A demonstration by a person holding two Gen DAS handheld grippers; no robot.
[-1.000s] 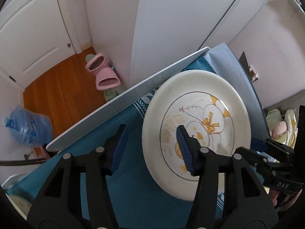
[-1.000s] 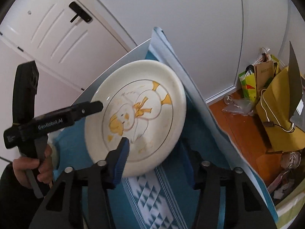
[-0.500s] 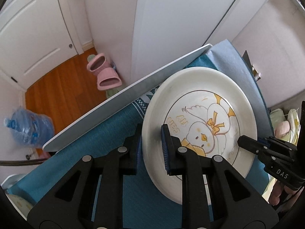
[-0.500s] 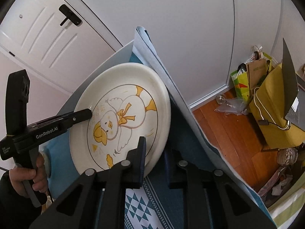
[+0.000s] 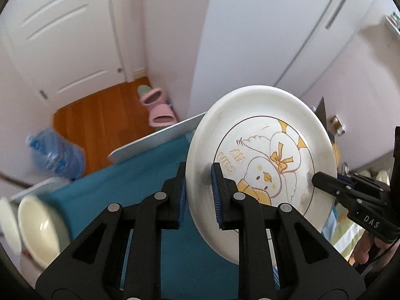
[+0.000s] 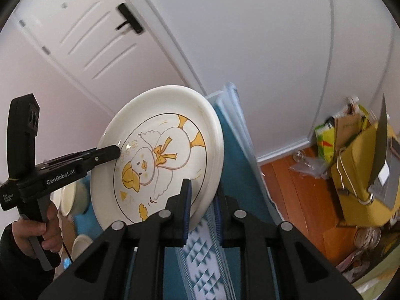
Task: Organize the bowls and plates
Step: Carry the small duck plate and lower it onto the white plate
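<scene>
A white plate with a yellow chick drawing hangs tilted above the teal tablecloth. My left gripper is shut on its left rim, one blue pad on each face. In the right wrist view my right gripper is shut on the opposite rim of the same plate. Each gripper shows in the other's view: the right gripper at the plate's far edge, the left gripper with a hand on its handle. A cream bowl sits blurred at the lower left.
The table's white edge runs behind the plate, with walls and a white door beyond. On the wooden floor lie pink slippers and a blue water bottle. A yellow bag and clutter stand right of the table.
Both grippers went from open beside the plate to shut on its opposite rims. The plate has risen off the cloth with them and now stands tilted; bowls came into view.
</scene>
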